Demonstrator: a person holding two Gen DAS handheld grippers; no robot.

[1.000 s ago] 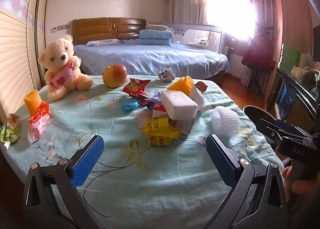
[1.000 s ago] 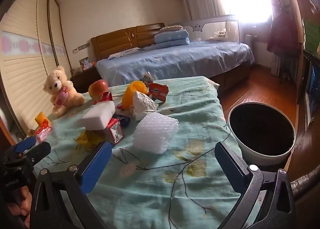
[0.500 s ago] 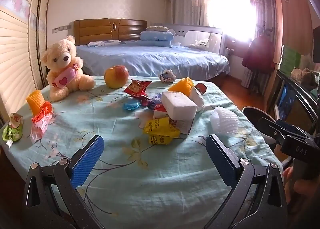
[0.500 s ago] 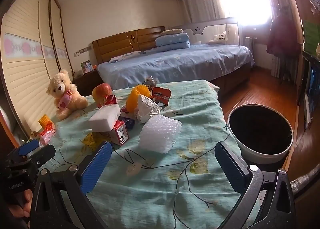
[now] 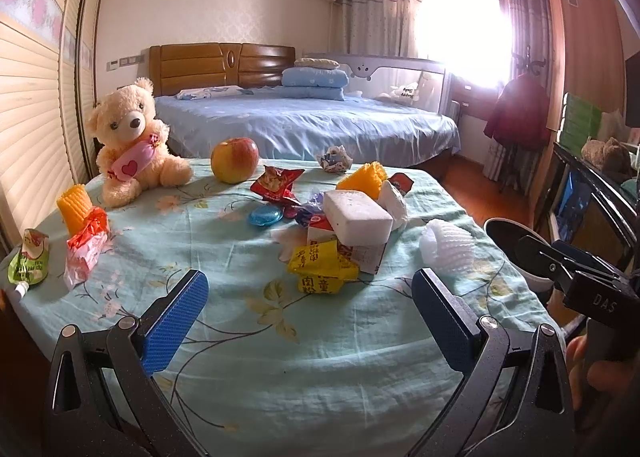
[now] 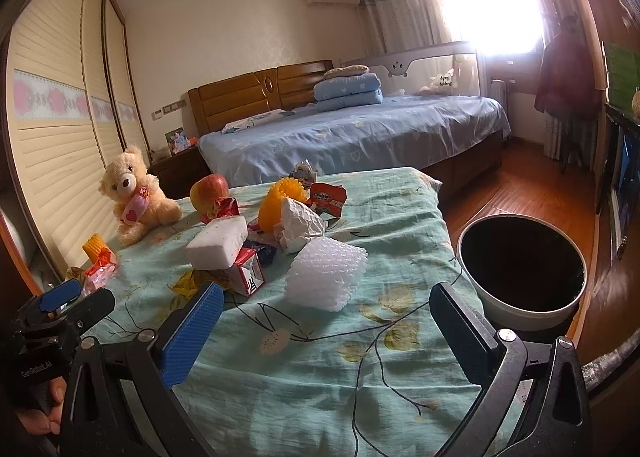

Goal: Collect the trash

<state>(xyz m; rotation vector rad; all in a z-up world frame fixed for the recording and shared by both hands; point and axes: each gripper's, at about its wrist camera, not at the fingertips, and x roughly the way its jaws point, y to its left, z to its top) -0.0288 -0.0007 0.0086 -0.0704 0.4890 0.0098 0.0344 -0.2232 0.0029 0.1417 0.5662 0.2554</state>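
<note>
Both views sit slightly higher than second ago. Left gripper [image 5: 308,311] and right gripper [image 6: 326,323] spread, empty, above near desk [image 5: 320,369]. Litter untouched; bin [image 6: 520,317] right. Collection not begun.

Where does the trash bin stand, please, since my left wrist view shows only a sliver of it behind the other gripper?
Observer: The bin stands on the wooden floor, just off the right edge of the table, with its opening facing up.
Operator: Thank you. Is there anything inside it?
Observer: Its inside looks uniformly dark, and I can see no trash in it.
Operator: And is the right gripper free to pick something up?
Observer: Yes, the right gripper is open and empty, and the white foam net lies on the table straight ahead of it.
</note>
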